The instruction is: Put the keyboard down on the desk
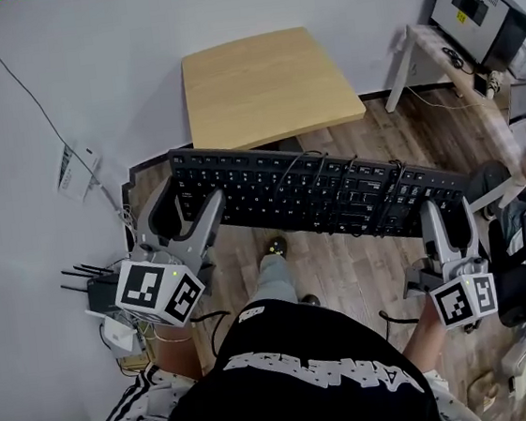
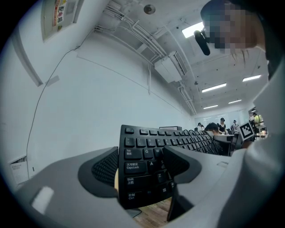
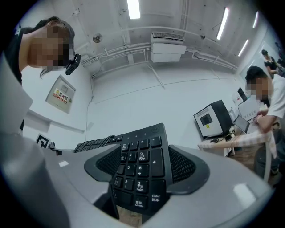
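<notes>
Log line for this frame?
left gripper: shut on keyboard, left end | right gripper: shut on numpad end | keyboard: held aloft, not yet on desk

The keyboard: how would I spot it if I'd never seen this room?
Find the light wooden desk against the white wall. Just in front of it, the left gripper and right gripper hold a long black keyboard by its ends; its cable is wound around it.

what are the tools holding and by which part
The black keyboard, held by its two short ends: the left tool clamps the Caps Lock end, and the right tool clamps the number-pad end.
</notes>
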